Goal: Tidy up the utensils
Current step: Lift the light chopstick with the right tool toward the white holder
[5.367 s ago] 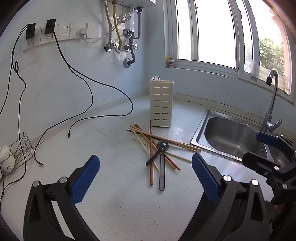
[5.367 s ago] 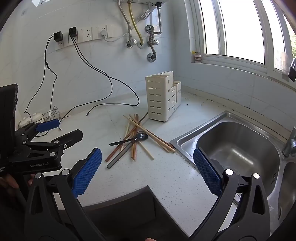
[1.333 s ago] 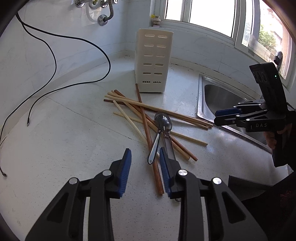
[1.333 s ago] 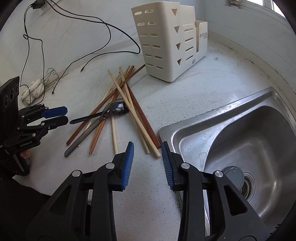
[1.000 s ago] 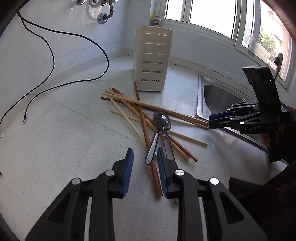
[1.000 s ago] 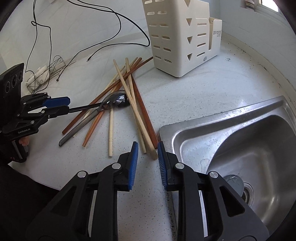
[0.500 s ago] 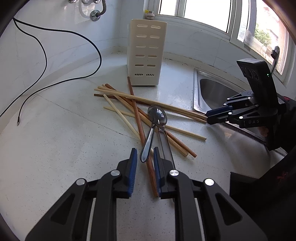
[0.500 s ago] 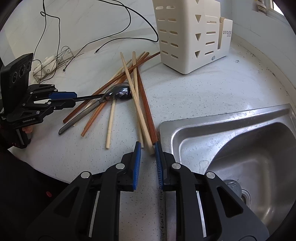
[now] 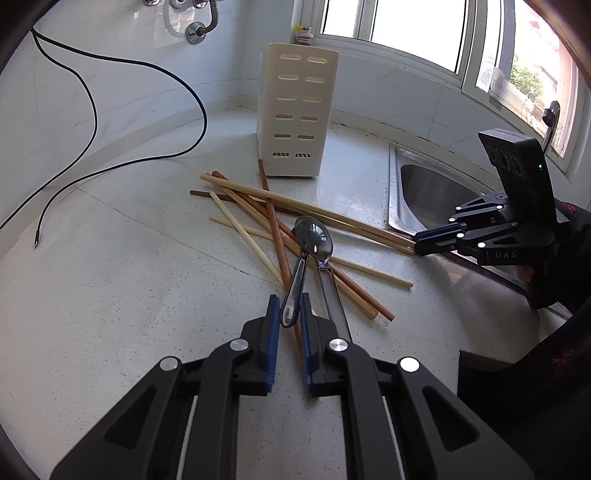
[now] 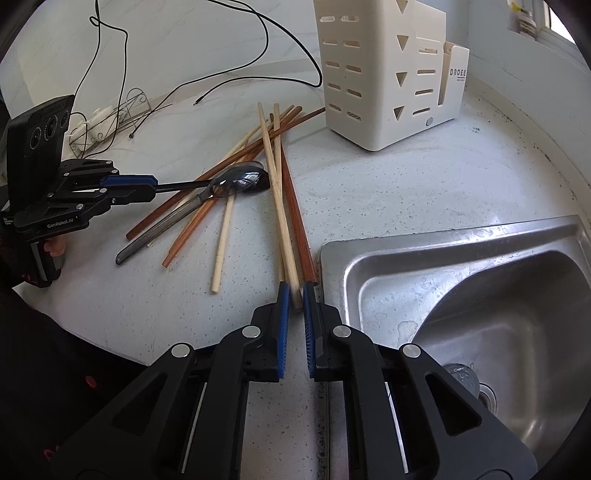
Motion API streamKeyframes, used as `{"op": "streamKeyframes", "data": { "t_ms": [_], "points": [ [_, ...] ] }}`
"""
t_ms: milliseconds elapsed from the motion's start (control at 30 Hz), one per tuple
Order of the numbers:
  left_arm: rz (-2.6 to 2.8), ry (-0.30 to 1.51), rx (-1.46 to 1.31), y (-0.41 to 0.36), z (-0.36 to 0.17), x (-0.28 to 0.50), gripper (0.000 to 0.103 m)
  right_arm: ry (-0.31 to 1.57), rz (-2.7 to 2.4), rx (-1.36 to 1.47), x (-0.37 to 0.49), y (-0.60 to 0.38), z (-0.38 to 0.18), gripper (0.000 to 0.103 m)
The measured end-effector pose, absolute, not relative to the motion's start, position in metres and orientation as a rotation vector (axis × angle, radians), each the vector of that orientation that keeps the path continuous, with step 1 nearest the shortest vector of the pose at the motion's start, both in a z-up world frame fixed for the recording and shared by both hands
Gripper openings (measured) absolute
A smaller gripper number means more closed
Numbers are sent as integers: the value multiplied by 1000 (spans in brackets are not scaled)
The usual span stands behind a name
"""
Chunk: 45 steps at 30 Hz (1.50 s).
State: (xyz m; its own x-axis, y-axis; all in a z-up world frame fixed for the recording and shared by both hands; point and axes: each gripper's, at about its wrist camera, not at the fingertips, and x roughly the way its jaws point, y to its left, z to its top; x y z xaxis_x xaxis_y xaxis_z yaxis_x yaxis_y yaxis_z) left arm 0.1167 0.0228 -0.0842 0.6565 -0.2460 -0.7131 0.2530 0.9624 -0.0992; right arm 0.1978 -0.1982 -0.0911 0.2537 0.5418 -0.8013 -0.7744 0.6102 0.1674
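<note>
A pile of several wooden chopsticks (image 9: 258, 206) lies on the white counter in front of a cream utensil holder (image 9: 295, 110). Two metal spoons lie on the pile. My left gripper (image 9: 287, 314) is shut on the handle of one spoon (image 9: 299, 266), whose bowl (image 10: 240, 179) rests on the pile. The other spoon (image 9: 330, 288) lies beside it. My right gripper (image 10: 294, 295) is shut on the end of a pale chopstick (image 10: 279, 199), next to the sink edge. The holder also shows in the right wrist view (image 10: 380, 70).
A steel sink (image 10: 480, 295) lies right of the pile, its rim close to the chopstick ends. Black cables (image 9: 110, 110) trail over the counter at the left. A wire rack (image 10: 110, 118) stands far left. A window (image 9: 406, 22) and a tap (image 9: 550, 114) are behind.
Both grippers came down to the pile and closed, the left on the spoon handle, the right on the chopstick end. The spoon handle has lifted slightly.
</note>
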Motion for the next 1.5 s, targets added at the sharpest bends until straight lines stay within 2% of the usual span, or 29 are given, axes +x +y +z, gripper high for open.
{"op": "streamKeyframes", "data": {
  "t_ms": [533, 1000, 1167, 1500],
  "points": [
    [-251, 729, 40, 26, -37, 111, 10, 744, 901, -28, 188, -225, -20, 7],
    [-183, 680, 7, 34, -3, 123, 9, 551, 855, 192, 208, -211, 25, 7],
    [-178, 673, -11, 38, -2, 122, 9, 581, 847, 144, 208, -199, 20, 7],
    [-183, 683, 2, 36, -3, 118, 9, 742, 801, 70, 199, -210, -24, 8]
  ]
}}
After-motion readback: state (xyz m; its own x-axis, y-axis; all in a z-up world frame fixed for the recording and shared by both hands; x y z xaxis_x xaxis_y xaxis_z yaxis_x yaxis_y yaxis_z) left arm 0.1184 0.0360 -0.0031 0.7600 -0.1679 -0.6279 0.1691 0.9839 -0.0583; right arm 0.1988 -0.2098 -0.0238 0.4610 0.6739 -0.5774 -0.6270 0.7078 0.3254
